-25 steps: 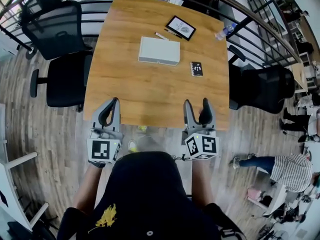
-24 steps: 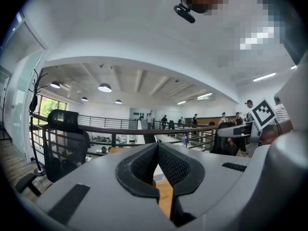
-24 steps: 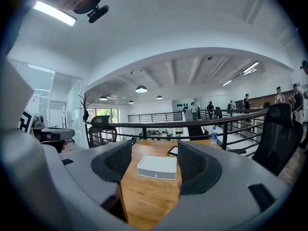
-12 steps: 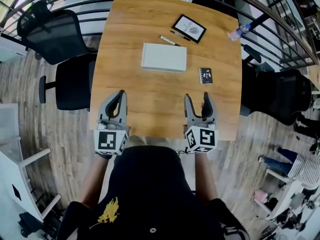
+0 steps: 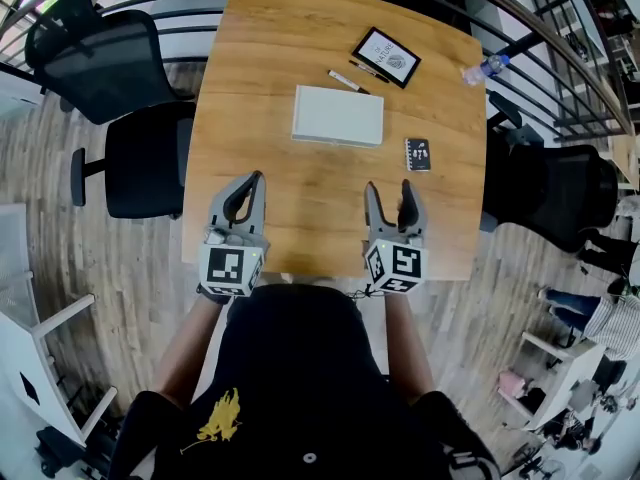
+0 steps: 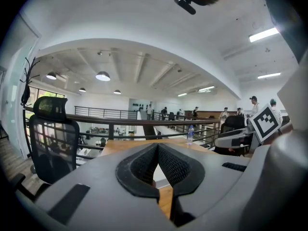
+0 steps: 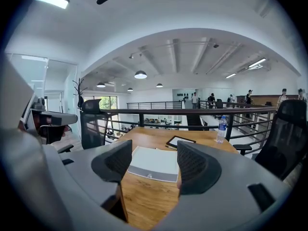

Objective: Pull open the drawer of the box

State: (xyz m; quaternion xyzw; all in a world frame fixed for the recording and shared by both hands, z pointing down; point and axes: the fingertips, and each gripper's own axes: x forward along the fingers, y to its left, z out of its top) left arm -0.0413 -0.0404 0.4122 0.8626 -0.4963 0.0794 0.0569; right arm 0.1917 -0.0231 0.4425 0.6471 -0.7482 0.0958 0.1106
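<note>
Wooden table ringed by black chairs and railing.

Black top, two grey grippers with marker cubes.
The top was short-sleeved and bore a small yellow print near one shoulder. The left gripper and the right gripper had pale grey moulded bodies, black ribbed pads inside their fingers, and each carried a white cube printed with black square markers.
</note>
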